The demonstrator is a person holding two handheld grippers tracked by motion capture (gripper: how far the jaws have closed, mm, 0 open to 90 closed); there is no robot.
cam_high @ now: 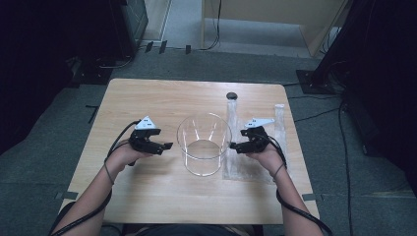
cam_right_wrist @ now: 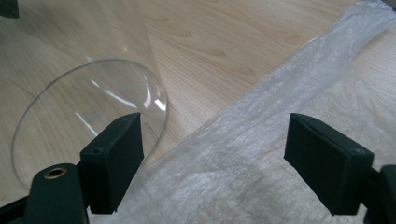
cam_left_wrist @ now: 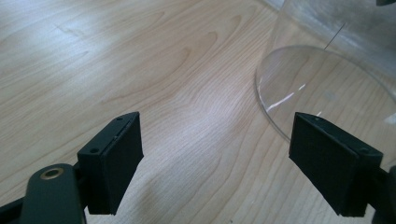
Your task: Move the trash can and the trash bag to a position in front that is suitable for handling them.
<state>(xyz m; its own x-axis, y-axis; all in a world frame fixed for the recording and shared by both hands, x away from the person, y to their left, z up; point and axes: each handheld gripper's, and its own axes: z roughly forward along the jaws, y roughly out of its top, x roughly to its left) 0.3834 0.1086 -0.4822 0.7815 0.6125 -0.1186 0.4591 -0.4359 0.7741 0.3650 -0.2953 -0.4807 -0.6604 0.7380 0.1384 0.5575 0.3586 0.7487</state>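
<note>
We held two claws over the counter (cam_high: 147, 98), a rectangle of pale wood with a fine wavy grain and rounded corners. Between the claws stood one clear cylinder (cam_high: 204, 145), a smooth transparent container with thin walls and a round base, upright and with nothing inside it that we could see. The left claw (cam_high: 166, 146) hung just to the cylinder's left with its two flat black jaws spread wide and only bare wood between them; in the left gripper view the cylinder's base (cam_left_wrist: 327, 88) curved just ahead and to the right of the jaws. The right claw (cam_high: 235, 146) hung just to the cylinder's right, its jaws also wide apart and clamped on nothing. Under the right claw lay one crinkled, translucent plastic bag (cam_right_wrist: 261, 154), flat on the counter beside the cylinder. Beyond the right claw sat one small dark round thing (cam_high: 231, 95).
</note>
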